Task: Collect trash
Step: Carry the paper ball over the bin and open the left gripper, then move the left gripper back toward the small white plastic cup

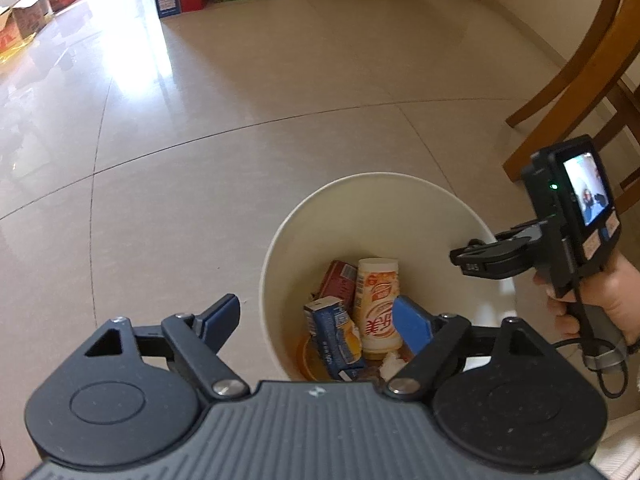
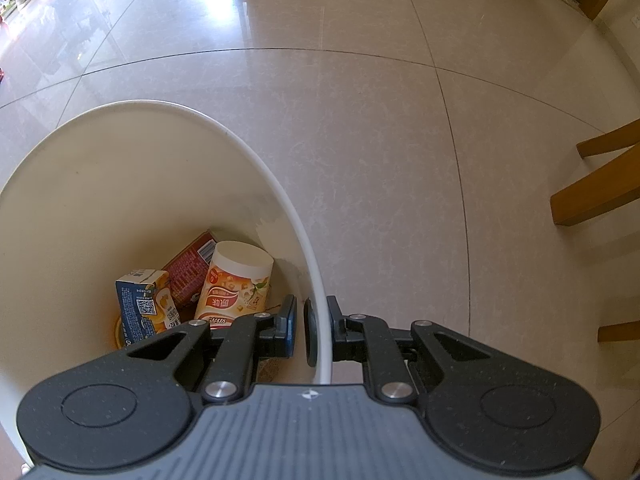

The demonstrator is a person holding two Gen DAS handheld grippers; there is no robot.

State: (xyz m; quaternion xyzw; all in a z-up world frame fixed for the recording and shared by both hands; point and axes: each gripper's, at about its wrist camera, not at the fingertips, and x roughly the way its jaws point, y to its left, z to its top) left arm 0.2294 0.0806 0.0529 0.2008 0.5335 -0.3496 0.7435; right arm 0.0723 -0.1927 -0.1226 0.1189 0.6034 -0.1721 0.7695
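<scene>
The white bin [image 2: 280, 184] stands on the tiled floor [image 2: 400, 120], holding a cup [image 2: 236, 280], a blue carton [image 2: 140, 304] and a red box [image 2: 188, 268]. The right gripper [image 2: 312, 328] straddles its rim, fingers narrowed but apparently not clamping. The left gripper [image 1: 316, 320] hovers spread wide, empty. The bin looks light, stiff and smooth (likely slippery); the rim suits holding. Chair legs [image 2: 600, 184] crowd the right; the floor ahead is open.
</scene>
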